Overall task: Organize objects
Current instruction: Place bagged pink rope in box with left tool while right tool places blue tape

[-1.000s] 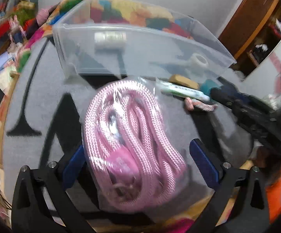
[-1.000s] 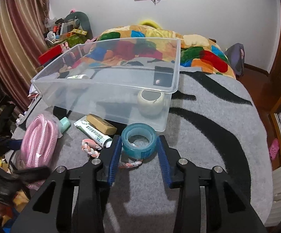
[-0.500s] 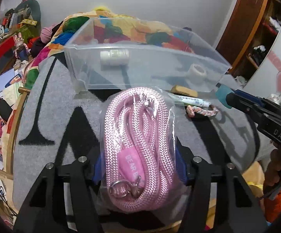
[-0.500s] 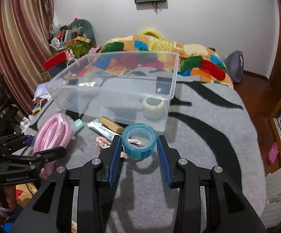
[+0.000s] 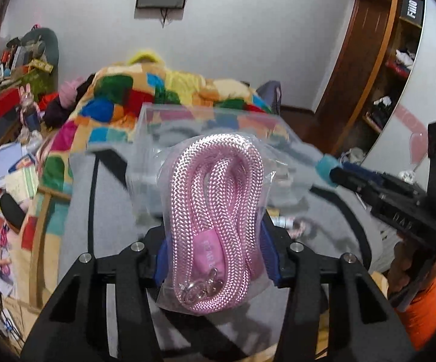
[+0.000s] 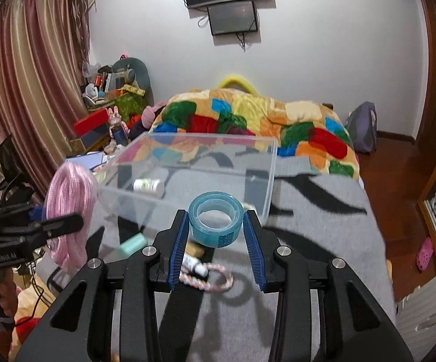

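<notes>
Left gripper [image 5: 216, 259]: its blue pads are clamped on a bag of pink rope [image 5: 216, 220], held up off the bed in front of the camera; a metal clasp shows at the bag's lower end.
Right gripper [image 6: 216, 242]: its blue pads are pressed against both sides of a roll of blue tape [image 6: 216, 218], which sits raised between them.
Clear bin [image 6: 187, 178]: stands on the grey blanket [image 6: 323, 229] just beyond both grippers, open at the top, with a small white bottle [image 6: 148, 185] lying inside.
Loose items: a braided rope ring [image 6: 209, 277], a white tube [image 6: 195, 267] and a tan block [image 6: 195, 250] lie on the blanket below the right gripper; a mint-green cylinder [image 6: 133, 242] rests near the bin's front wall.
Setting: a patchwork quilt [image 6: 248, 120] covers the far end of the bed, a dark screen [image 6: 233, 19] hangs on the white wall, and striped curtains [image 6: 28, 75] fall at the left.
</notes>
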A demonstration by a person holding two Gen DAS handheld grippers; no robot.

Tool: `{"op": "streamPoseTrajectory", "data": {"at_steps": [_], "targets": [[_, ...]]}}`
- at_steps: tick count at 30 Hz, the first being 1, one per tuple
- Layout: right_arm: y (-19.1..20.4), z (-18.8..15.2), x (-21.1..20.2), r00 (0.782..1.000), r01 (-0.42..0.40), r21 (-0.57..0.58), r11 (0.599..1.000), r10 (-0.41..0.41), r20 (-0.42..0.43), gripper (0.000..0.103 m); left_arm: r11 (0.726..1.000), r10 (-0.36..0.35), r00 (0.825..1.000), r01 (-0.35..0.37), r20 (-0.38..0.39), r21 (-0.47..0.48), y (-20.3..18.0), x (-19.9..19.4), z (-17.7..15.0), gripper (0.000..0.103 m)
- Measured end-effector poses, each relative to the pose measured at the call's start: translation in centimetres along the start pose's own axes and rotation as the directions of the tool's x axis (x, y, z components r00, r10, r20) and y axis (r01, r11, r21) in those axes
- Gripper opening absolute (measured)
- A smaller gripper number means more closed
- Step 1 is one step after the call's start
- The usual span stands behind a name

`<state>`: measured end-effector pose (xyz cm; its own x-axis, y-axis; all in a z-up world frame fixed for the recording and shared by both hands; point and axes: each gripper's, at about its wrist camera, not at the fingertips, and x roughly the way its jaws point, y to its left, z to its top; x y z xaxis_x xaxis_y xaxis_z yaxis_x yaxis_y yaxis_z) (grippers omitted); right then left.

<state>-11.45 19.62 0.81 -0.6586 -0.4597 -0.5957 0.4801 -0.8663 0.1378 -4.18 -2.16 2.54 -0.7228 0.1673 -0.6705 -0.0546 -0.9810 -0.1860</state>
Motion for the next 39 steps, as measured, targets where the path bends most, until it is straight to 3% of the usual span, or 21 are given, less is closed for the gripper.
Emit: {"op": "streamPoseTrajectory", "data": {"at_steps": [6, 13, 18, 21, 29, 33, 39], "targets": [[0.5, 2.3, 0.6, 0.999, 0.001, -0.009, 1.000, 0.000, 0.040, 0.034, 1.000, -0.009, 0.999, 0.010, 0.044, -0.011, 0.6, 0.8, 3.9, 0.050], [0.8, 4.4, 2.5, 0.998, 0.005, -0.007, 1.000, -0.005, 0.063, 0.034, 1.000, -0.005, 1.000, 0.006, 0.024, -0.025, 1.3, 4.0, 6.9, 0.050], [0.5, 5.3, 4.7, 1.000, 0.009, -0.002, 1.000, -0.009, 0.020, 0.034, 0.999, -0.028, 0.999, 0.027, -0.025, -0.033, 1.6, 6.5, 7.9, 0.050], [0.3, 5.2, 7.0, 0.998, 0.021, -0.001, 1.000, -0.021, -0.057, 0.034, 0.997, -0.064, 0.995, 0.061, -0.075, -0.039, 1.5, 8.5, 8.0, 0.050], [0.3, 3.9, 10.5, 0.983, 0.035, -0.038, 0.999, -0.041, -0.177, 0.034, 0.999, -0.050, 0.987, 0.048, -0.151, -0.020, 0.4, 12.2, 8.9, 0.049], [0.2, 3.5, 11.0, 0.979, 0.024, -0.045, 0.999, -0.032, -0.201, 0.035, 0.999, -0.054, 0.976, 0.054, -0.213, -0.003, 0.1, 13.6, 8.4, 0.049], [0.2, 3.6, 9.6, 0.986, 0.006, -0.059, 0.998, -0.016, -0.168, 0.035, 0.998, -0.032, 0.985, 0.041, -0.170, 0.051, -1.0, 11.5, 7.8, 0.049]]}}
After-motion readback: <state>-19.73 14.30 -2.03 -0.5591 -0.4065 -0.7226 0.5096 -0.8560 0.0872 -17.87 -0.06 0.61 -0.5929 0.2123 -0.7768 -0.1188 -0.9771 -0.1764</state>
